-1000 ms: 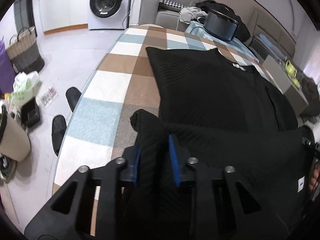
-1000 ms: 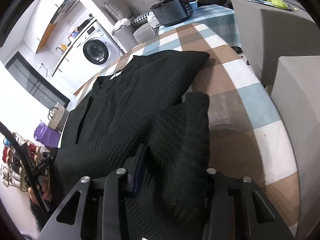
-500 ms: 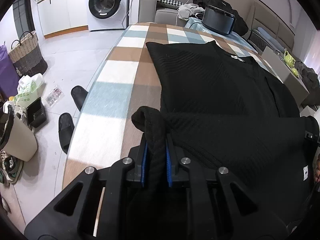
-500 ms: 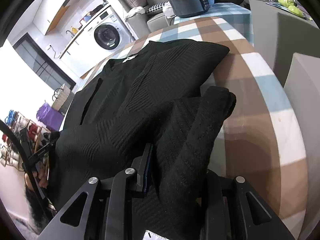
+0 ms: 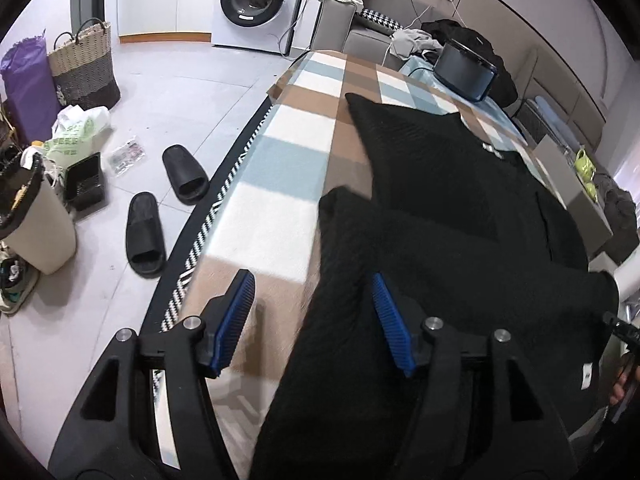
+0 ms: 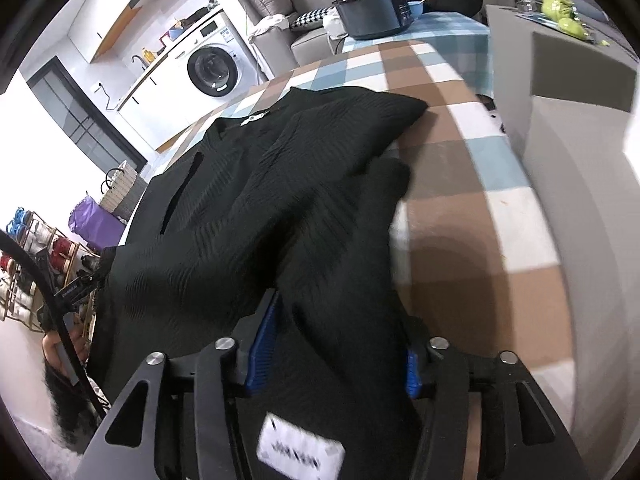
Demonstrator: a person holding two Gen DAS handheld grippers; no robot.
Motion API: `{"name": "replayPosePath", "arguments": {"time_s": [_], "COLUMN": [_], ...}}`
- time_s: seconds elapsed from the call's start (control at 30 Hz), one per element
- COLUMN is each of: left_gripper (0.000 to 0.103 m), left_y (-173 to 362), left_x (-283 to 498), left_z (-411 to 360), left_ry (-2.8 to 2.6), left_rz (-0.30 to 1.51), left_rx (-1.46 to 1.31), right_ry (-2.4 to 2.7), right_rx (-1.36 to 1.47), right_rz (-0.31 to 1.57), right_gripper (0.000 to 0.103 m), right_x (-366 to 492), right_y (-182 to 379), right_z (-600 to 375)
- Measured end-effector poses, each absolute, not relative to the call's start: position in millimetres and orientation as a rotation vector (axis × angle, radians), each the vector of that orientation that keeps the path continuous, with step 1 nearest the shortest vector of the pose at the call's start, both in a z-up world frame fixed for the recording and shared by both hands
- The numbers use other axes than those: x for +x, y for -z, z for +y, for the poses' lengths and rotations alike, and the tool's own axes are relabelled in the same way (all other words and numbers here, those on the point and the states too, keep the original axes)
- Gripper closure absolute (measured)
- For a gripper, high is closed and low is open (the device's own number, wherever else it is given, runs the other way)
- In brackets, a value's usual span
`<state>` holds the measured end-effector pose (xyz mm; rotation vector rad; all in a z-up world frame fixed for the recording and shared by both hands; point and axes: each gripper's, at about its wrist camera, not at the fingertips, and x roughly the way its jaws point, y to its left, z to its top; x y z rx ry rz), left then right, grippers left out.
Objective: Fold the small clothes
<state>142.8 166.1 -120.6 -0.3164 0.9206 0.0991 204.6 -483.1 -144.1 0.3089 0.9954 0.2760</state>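
In the left wrist view, the left gripper (image 5: 312, 320) is opening: its blue-padded fingers (image 5: 236, 322) are standing spread, with the near-left corner of the black knit top (image 5: 460, 220) lying between them, close against the right pad and clear of the left one, so nothing is being pinched. The garment is lying on the checked table (image 5: 280, 200), its lower part folded up over the body toward the far collar, which suggests the corner is being let go so the fold can settle. The near hem is dropping below the frame, and the far right edge, where part of a hand (image 5: 622, 384) is showing, is too dark to read. In the right wrist view, the right gripper (image 6: 336, 340) is opening likewise; the opposite corner is draped thickly between its fingers (image 6: 262, 344), covering most of the right pad, so whether cloth is still pressing there is unclear, though the gap looks slack. A blurred white label (image 6: 300, 454) is showing at the near edge, its lettering illegible. The table (image 6: 460, 208) beneath the fold is hidden.
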Motion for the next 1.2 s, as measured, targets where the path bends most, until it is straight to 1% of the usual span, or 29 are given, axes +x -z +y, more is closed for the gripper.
{"name": "replayPosePath", "arguments": {"time_s": [0.27,0.33,0.4,0.43,0.47,0.5,0.53,0.57,0.6,0.63,0.77,0.97,1.1,1.2], "left_gripper": [0.045,0.054,0.078,0.083,0.095,0.097,0.097,0.098,0.098,0.098,0.098,0.098,0.098,0.098], "left_y": [119.8,120.5,120.3,118.5,117.0,113.7,110.4,105.6,101.0,95.6,73.0,42.9,39.3,49.0], "left_x": [118.3,118.7,121.6,121.5,122.3,121.6,121.3,120.2,118.7,116.7,111.1,122.7,156.2,187.9], "left_z": [151.5,148.1,143.4,141.0,139.2,137.5,136.6,135.5,134.8,134.6,139.7,152.2,159.6,161.5], "left_ry": [-0.059,-0.047,-0.031,-0.034,-0.036,-0.031,-0.025,-0.022,-0.02,-0.02,-0.016,0.002,-0.013,-0.029], "left_rz": [0.944,0.943,0.946,0.943,0.938,0.926,0.909,0.891,0.875,0.858,0.79,0.708,0.7,0.729], "left_rx": [-0.275,-0.286,-0.286,-0.272,-0.261,-0.252,-0.247,-0.241,-0.236,-0.234,-0.261,-0.314,-0.34,-0.346], "right_ry": [-0.268,-0.272,-0.27,-0.267,-0.266,-0.269,-0.274,-0.287,-0.297,-0.306,-0.346,-0.346,-0.288,-0.243], "right_rx": [0.319,0.32,0.321,0.328,0.336,0.341,0.34,0.326,0.306,0.285,0.234,0.332,0.404,0.465], "right_rz": [1.007,1.01,1.005,0.997,0.993,0.989,0.98,0.977,0.972,0.96,0.876,0.706,0.648,0.663], "right_gripper": [0.046,0.046,0.046,0.046,0.047,0.056,0.073,0.081,0.091,0.097,0.098,0.098,0.098,0.098], "right_x": [172.9,169.2,167.0,166.8,167.0,166.6,166.6,165.3,164.5,163.1,158.7,166.3,186.6,211.6], "right_y": [146.9,148.7,150.4,150.9,151.0,150.8,149.9,149.0,147.5,145.5,125.8,91.7,85.1,90.7], "right_z": [-497.8,-496.8,-496.4,-496.9,-497.8,-498.2,-497.7,-496.0,-493.8,-491.3,-487.9,-508.8,-517.1,-520.1]}}
